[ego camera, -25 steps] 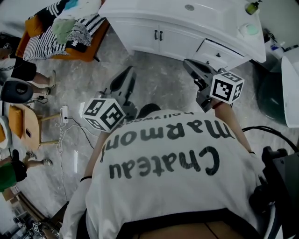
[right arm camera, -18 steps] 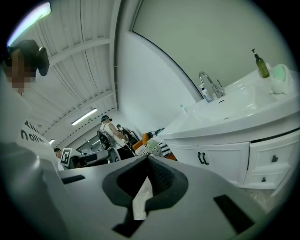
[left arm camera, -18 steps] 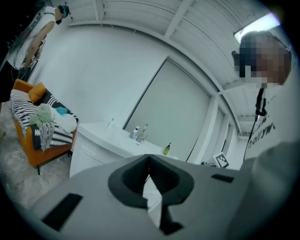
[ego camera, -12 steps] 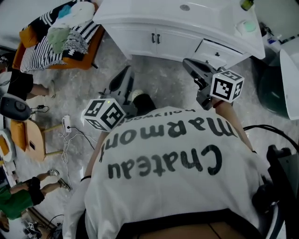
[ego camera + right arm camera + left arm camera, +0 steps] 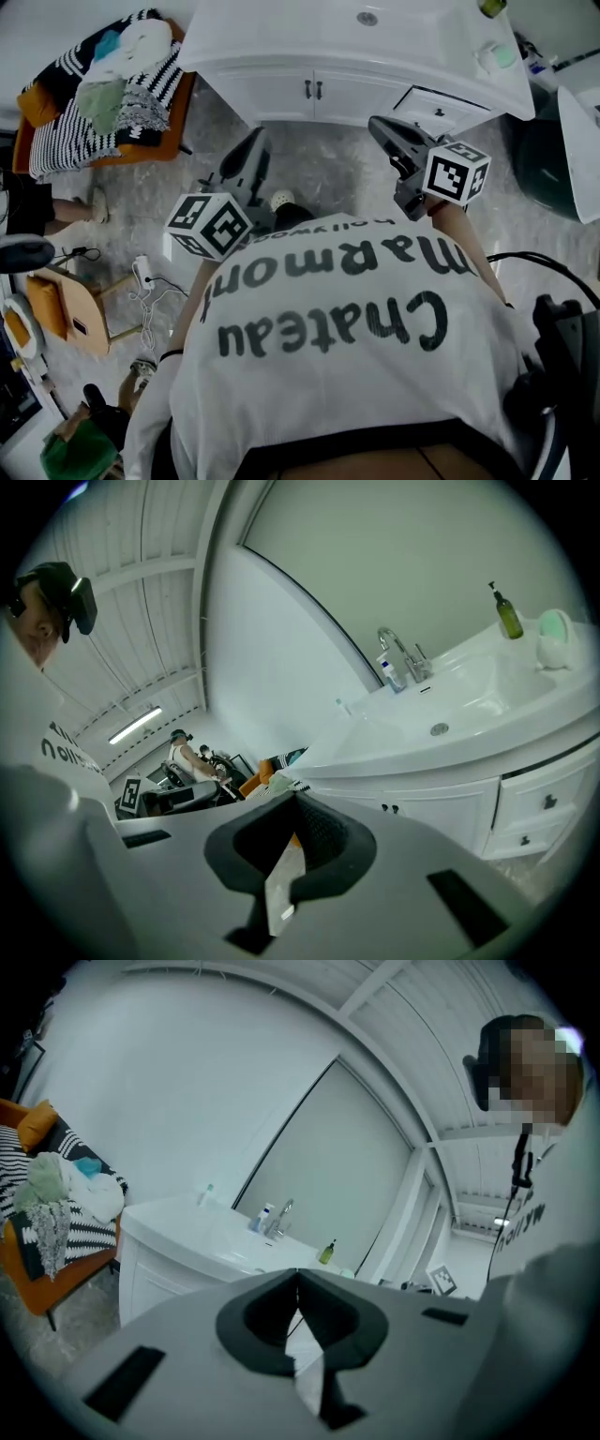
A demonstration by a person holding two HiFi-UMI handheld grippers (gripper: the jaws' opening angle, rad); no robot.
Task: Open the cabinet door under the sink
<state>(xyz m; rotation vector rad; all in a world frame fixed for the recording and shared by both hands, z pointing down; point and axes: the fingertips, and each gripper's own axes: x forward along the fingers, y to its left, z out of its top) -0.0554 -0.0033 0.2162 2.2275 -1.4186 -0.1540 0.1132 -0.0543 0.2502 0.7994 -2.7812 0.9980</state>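
White lacquered vanity with a curved front: the paired cabinet doors stand below the sink, smooth-panelled, their small dark handles meeting at the centre seam. The left gripper and right gripper, each with jaws together on nothing, hang well apart from the doors above the grey marbled floor. Advised: open one gripper, pinch one handle squarely, and pull along the hinge's arc.

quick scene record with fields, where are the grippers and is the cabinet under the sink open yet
cabinet doors: both closed, dark handles side by side at the middle
left gripper: shut, empty, short of the cabinet
right gripper: shut, empty, short of the cabinet
sink: above the doors, green bottle on its counter
task: door not yet opened
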